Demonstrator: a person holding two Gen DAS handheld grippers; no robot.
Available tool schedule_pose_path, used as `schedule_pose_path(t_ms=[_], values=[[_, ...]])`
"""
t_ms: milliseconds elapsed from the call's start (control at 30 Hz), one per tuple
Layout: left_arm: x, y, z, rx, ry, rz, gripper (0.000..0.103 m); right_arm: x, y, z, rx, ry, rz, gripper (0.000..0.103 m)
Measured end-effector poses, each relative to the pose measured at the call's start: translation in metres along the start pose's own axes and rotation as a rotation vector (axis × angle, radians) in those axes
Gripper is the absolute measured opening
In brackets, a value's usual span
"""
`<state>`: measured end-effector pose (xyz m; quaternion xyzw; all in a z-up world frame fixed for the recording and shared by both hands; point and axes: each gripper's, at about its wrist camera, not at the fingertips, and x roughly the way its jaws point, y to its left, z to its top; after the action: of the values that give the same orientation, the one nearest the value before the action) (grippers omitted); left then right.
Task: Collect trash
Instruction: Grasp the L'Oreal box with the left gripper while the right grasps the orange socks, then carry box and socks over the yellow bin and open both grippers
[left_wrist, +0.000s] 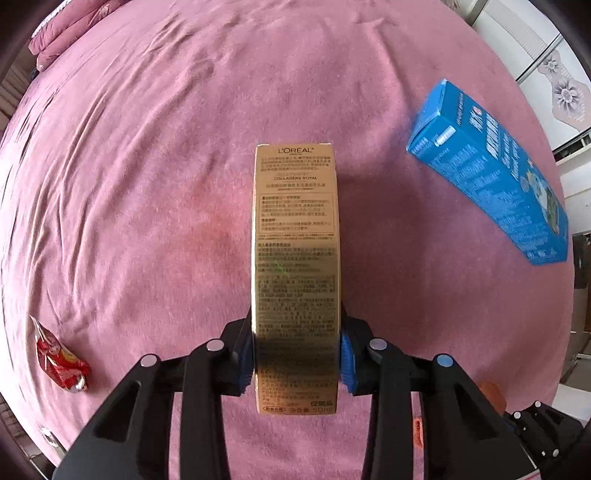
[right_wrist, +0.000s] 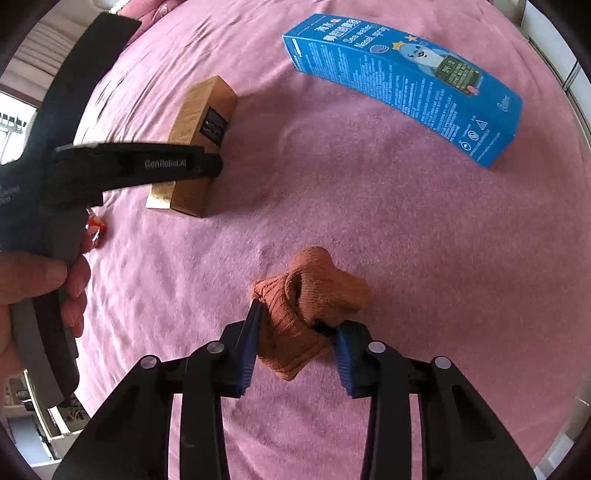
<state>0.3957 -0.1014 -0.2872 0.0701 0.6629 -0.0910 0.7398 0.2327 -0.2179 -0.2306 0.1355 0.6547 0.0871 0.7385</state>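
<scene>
My left gripper (left_wrist: 296, 354) is shut on a long gold L'Oreal carton (left_wrist: 295, 258), with its blue pads pressing both long sides near the carton's near end. The carton also shows in the right wrist view (right_wrist: 199, 129), held just above or on the pink bedspread (left_wrist: 147, 184). My right gripper (right_wrist: 295, 347) is shut on a balled-up orange sock (right_wrist: 310, 306). A blue nasal-spray box (left_wrist: 495, 173) lies on the bed to the right and also shows in the right wrist view (right_wrist: 406, 85). A crumpled red wrapper (left_wrist: 59, 362) lies at the left.
Pink pillows (left_wrist: 70, 26) sit at the far left corner of the bed. A white wardrobe with flower panels (left_wrist: 546, 74) stands past the bed's right edge. The person's hand (right_wrist: 44, 280) holds the left gripper's handle.
</scene>
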Motion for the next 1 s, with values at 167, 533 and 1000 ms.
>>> schedule_pose_path(t_ms=[167,533,1000], values=[[-0.009,0.003,-0.031,0.001,-0.004,-0.050,0.036,-0.015,-0.003,-0.015,-0.022,-0.008,0.006,0.035],[-0.034,-0.030,-0.130,0.049,0.037,-0.138,0.036,-0.061,-0.026,-0.076,-0.007,-0.023,-0.019,0.035],[-0.094,-0.116,-0.257,0.152,0.026,-0.212,0.036,-0.124,-0.050,-0.171,0.071,-0.103,-0.044,0.035]])
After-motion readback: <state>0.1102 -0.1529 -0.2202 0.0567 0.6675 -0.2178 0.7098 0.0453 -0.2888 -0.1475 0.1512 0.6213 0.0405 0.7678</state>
